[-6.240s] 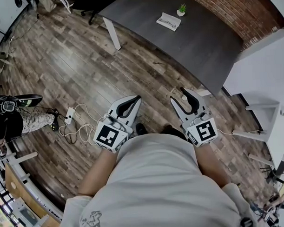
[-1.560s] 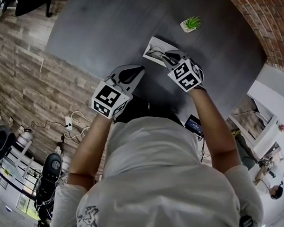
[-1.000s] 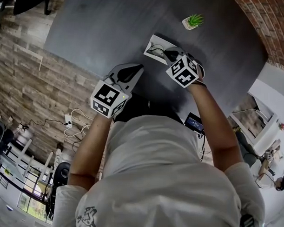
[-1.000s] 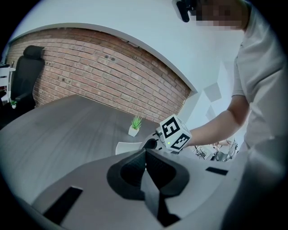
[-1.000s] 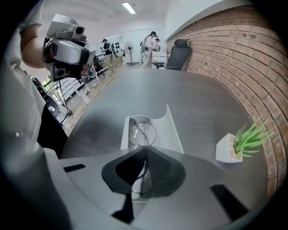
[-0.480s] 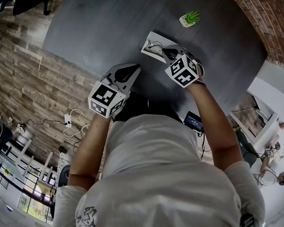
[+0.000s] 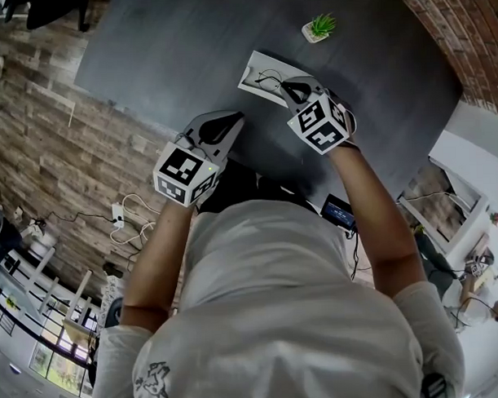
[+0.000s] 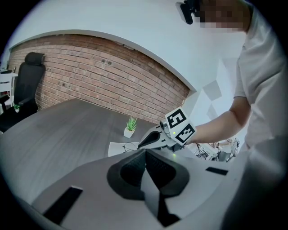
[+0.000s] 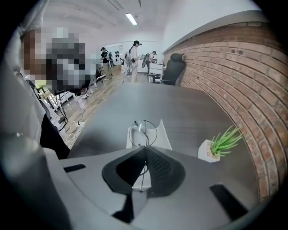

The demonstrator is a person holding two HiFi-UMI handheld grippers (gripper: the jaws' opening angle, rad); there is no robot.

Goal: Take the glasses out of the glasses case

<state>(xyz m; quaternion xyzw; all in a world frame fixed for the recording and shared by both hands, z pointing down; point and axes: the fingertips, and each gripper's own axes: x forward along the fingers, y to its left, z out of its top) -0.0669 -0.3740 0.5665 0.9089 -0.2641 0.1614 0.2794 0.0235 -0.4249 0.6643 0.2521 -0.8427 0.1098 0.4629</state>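
Observation:
A white glasses case (image 7: 254,71) lies open on the dark grey table (image 7: 170,42). My right gripper (image 7: 287,88) is over its near end, shut on the thin wire glasses (image 9: 145,133), which hang a little above the case (image 9: 163,134). One round lens shows just beyond the right gripper (image 9: 145,147); a thin temple runs down between the jaws. My left gripper (image 7: 232,118) hovers at the table's near edge, left of the case, shut and empty. From the left gripper (image 8: 145,151), the right gripper (image 8: 153,139) and the case (image 8: 117,148) are ahead.
A small potted plant (image 7: 318,27) stands beyond the case, toward the brick wall (image 9: 234,67). Cables (image 7: 131,214) lie on the wooden floor at the left. An office chair (image 9: 173,67) and several people stand far off past the table.
My right gripper has risen a little with the glasses pinched in it, so they hang higher above the case. The left gripper has stayed shut and hardly shifted.

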